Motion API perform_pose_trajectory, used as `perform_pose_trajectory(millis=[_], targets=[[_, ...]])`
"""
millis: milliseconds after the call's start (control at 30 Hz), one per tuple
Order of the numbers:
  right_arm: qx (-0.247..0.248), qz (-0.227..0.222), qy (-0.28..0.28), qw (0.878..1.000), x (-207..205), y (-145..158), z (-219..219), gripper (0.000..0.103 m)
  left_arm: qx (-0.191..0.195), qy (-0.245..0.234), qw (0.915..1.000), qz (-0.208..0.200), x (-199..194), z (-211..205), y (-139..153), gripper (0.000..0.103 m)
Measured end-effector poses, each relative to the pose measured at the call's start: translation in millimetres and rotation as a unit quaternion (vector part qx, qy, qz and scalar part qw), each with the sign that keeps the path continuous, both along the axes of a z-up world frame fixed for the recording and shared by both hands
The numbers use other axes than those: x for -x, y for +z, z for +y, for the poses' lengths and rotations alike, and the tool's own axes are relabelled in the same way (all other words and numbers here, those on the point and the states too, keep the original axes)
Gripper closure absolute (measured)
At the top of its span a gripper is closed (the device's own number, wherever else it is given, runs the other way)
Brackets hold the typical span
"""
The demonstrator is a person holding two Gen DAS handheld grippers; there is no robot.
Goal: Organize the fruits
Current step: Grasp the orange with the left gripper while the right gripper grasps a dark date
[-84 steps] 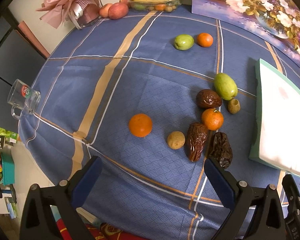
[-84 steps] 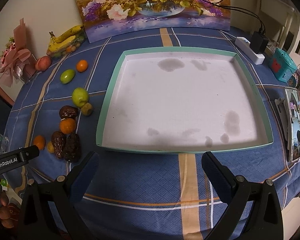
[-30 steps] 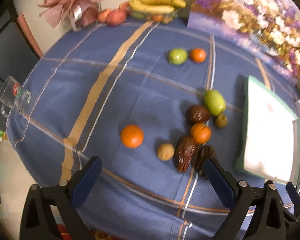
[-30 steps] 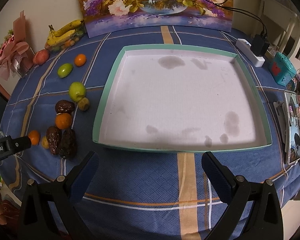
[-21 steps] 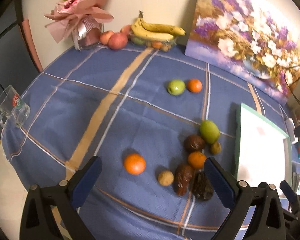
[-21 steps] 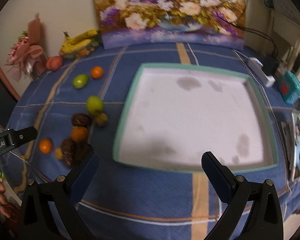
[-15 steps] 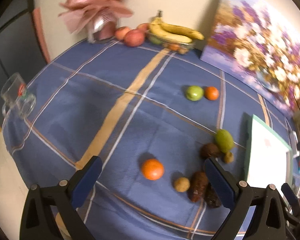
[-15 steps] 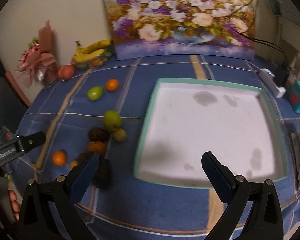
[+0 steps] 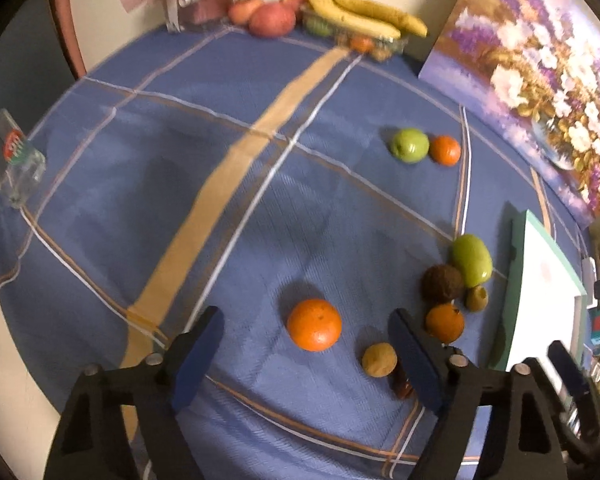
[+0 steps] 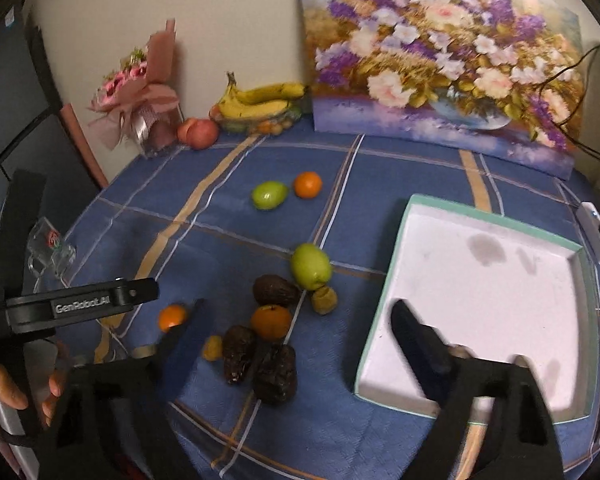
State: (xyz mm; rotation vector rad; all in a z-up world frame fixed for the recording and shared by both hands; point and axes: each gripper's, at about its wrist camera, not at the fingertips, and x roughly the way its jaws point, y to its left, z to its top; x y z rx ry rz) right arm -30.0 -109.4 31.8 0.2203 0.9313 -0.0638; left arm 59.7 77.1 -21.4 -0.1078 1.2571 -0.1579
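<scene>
Covering the round table is a blue woven tablecloth (image 9: 260,208) crossed by tan bands and thin white and orange lines; at its far edge, against a cream wall, stand a flower painting (image 10: 440,60) on canvas, a pink wrapped bouquet (image 10: 136,92), bananas (image 10: 260,100) on a clear dish and a red apple (image 10: 198,133); a glass mug (image 9: 8,164) with a red and green emblem, too blurred to read, sits at the cloth's left rim. "GenRobot.AI" is printed in white on the black body of the left gripper (image 9: 304,344), seen from the right wrist camera. Smooth oranges (image 9: 314,324), glossy green fruits (image 10: 311,266), wrinkled dark dates (image 10: 275,372) and small dull brown fruits (image 9: 379,359) lie loose on the cloth, left of the shallow white tray (image 10: 576,248) with mint-green rim, which holds no fruit. Both tongs have blue pads and are closing with nothing gripped; one orange lies between the left jaws, untouched; the right gripper (image 10: 296,332) hangs above the date cluster.
</scene>
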Motion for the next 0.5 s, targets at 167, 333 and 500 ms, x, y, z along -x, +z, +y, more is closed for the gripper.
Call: perform_pose_trajectory(millis=[167, 333, 500], targets=[[-0.022, 0.061, 0.014, 0.998, -9.4, -29.5, 7.0, 0.045, 0.008, -0.011, 0.9994, 0.030, -1.2, -8.8, -15.6, 0.032], [-0.034, 0.104, 0.029, 0.994, -12.5, -52.7, 16.4, 0.055, 0.004, -0.013, 0.9986, 0.052, -2.6, -12.9, -27.2, 0.044], [-0.025, 0.126, 0.046, 0.991, -12.4, -65.0, 26.2, 0.059, 0.000, -0.013, 0.9976, 0.067, -5.2, -14.6, -36.2, 0.052]])
